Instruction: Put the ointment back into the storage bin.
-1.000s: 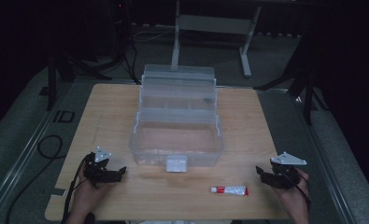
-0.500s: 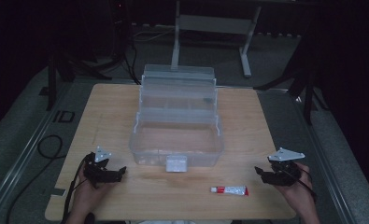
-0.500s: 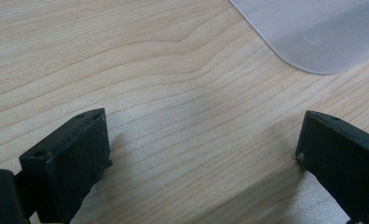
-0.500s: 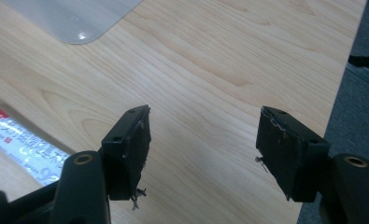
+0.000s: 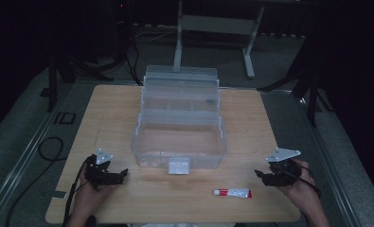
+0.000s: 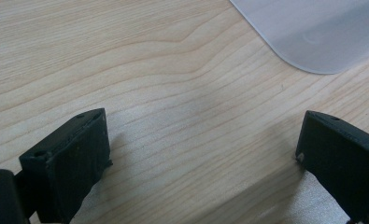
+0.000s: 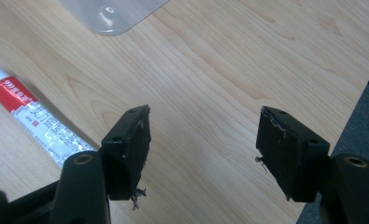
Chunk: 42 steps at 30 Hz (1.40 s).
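Note:
A clear plastic tiered box (image 5: 180,127) stands open in the middle of the wooden table (image 5: 113,104); its corner shows in the left gripper view (image 6: 313,32) and the right gripper view (image 7: 109,14). A red-and-white tube (image 5: 232,192) (image 7: 30,119) lies on the table in front of the box, to the right. My left gripper (image 5: 120,176) (image 6: 203,154) rests open near the front left, nothing between its jaws. My right gripper (image 5: 260,176) (image 7: 203,140) is open at the front right, just right of the tube, holding nothing.
The box has a white latch (image 5: 178,165) on its front. The table's right edge (image 7: 359,93) lies close beside my right gripper. A cable (image 5: 47,151) loops on the grey floor at the left. A metal stand (image 5: 213,28) rises behind the table.
My right gripper has shifted slightly toward the front of the table. The left gripper, the box and the tube have not moved.

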{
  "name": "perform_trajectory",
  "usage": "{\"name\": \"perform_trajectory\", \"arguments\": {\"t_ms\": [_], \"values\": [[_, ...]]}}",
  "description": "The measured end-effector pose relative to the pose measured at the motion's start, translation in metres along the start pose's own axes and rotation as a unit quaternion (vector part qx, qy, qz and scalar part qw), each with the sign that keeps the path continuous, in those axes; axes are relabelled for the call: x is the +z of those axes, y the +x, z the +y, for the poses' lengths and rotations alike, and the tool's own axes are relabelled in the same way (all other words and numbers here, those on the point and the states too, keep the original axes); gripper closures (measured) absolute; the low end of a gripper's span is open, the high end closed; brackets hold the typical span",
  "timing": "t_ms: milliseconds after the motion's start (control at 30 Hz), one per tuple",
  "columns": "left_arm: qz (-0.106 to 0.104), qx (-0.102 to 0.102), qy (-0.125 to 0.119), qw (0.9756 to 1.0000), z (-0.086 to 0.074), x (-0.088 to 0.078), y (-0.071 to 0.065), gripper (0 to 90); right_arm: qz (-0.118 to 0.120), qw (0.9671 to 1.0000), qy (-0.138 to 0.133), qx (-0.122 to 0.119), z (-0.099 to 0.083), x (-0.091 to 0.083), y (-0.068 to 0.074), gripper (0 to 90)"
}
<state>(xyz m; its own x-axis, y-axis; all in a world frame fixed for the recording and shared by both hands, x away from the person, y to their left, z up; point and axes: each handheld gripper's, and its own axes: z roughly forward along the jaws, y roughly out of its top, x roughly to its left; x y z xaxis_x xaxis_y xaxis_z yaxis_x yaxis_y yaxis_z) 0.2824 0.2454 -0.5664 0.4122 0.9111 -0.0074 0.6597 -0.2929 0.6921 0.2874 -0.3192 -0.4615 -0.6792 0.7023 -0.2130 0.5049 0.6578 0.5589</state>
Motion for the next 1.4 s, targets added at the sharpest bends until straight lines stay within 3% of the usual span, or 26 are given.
{"name": "perform_trajectory", "arguments": {"t_ms": [667,1400], "values": [[0.0,0.0,0.0,1.0,0.0,0.0,0.0,3.3,0.029,0.9964,0.04,-0.068,0.019,0.0,0.009,34.7],[0.0,0.0,0.0,1.0,0.0,0.0,0.0,3.2,0.065,0.9858,0.071,-0.138,0.04,0.002,0.021,34.8]]}}
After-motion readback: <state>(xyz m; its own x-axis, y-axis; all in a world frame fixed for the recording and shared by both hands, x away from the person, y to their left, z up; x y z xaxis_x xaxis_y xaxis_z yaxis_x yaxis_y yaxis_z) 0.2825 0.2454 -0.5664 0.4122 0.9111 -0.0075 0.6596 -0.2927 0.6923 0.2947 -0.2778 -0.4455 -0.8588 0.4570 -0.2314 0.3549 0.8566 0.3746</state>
